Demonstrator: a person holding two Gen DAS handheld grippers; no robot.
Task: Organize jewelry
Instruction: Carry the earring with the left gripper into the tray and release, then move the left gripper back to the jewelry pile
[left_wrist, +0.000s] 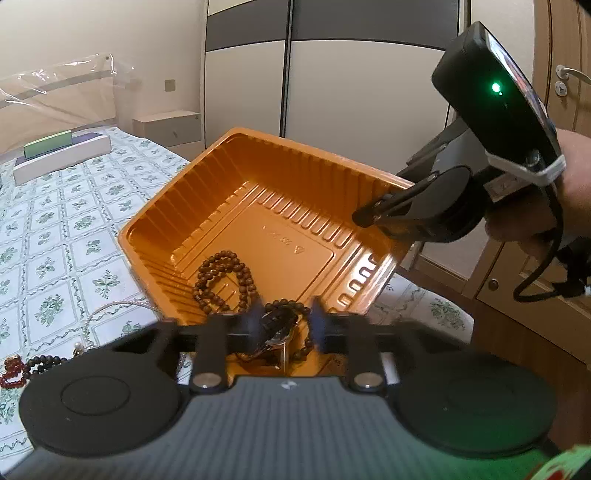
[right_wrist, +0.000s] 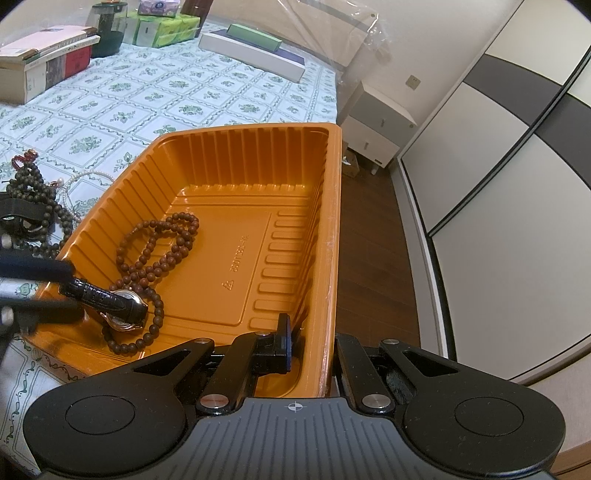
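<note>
An orange ribbed plastic tray (right_wrist: 258, 147) lies on the flowered tablecloth, its right side jutting past the table's edge. My right gripper (right_wrist: 314, 347) is shut on the tray's near wall, one finger inside and one outside; the left wrist view shows it at the tray's right rim (left_wrist: 365, 216). Inside the tray lie a brown bead necklace (right_wrist: 159, 243) and a watch (right_wrist: 122, 306) with a black strap. My left gripper (right_wrist: 74, 290) reaches in from the left. Its jaws stand apart around the strap's end, and the watch face rests on the tray floor. The left wrist view shows the watch (left_wrist: 275, 328) between blurred fingertips.
Left of the tray on the cloth lie a dark bead string (right_wrist: 33, 184), red beads (right_wrist: 22, 158) and a pearl chain (right_wrist: 92, 177). Books (right_wrist: 48, 62), tissue packs (right_wrist: 162, 29) and a long white box (right_wrist: 251, 51) stand at the back. Wooden floor (right_wrist: 369, 240) lies right of the table.
</note>
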